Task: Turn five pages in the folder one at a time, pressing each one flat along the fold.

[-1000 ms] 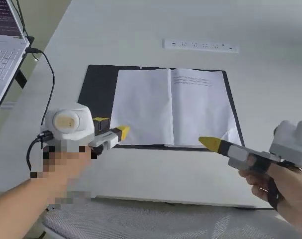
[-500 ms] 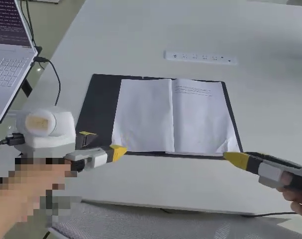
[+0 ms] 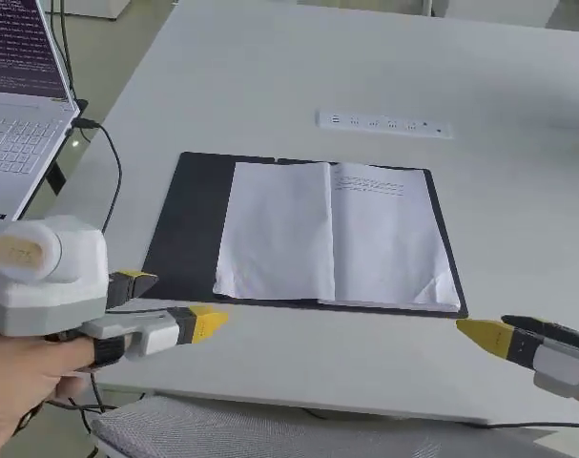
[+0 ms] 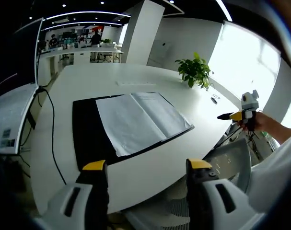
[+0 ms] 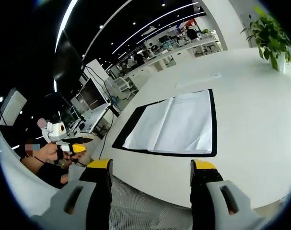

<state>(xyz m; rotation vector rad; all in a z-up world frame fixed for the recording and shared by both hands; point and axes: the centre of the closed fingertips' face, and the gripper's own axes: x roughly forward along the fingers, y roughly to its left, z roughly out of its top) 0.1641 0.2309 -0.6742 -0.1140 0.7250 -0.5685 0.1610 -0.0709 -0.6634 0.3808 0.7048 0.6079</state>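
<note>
black folder of white pages (image 3: 308, 234) lies open, flat on the white counter (image 3: 270, 86). the left tool (image 3: 175, 301) and right tool (image 5: 151, 164) hang released, jaws apart, clear of it.

We saw a white worktop (image 3: 270, 76) with a white power strip (image 3: 384, 123) lying toward its far side. Beside its left edge stood an open laptop (image 3: 17, 105), a black cable (image 3: 119, 172) plugged into its side. A green potted plant (image 4: 195, 72) stood near one end, and a grey mesh seat (image 3: 270, 429) sat below the near edge.
</note>
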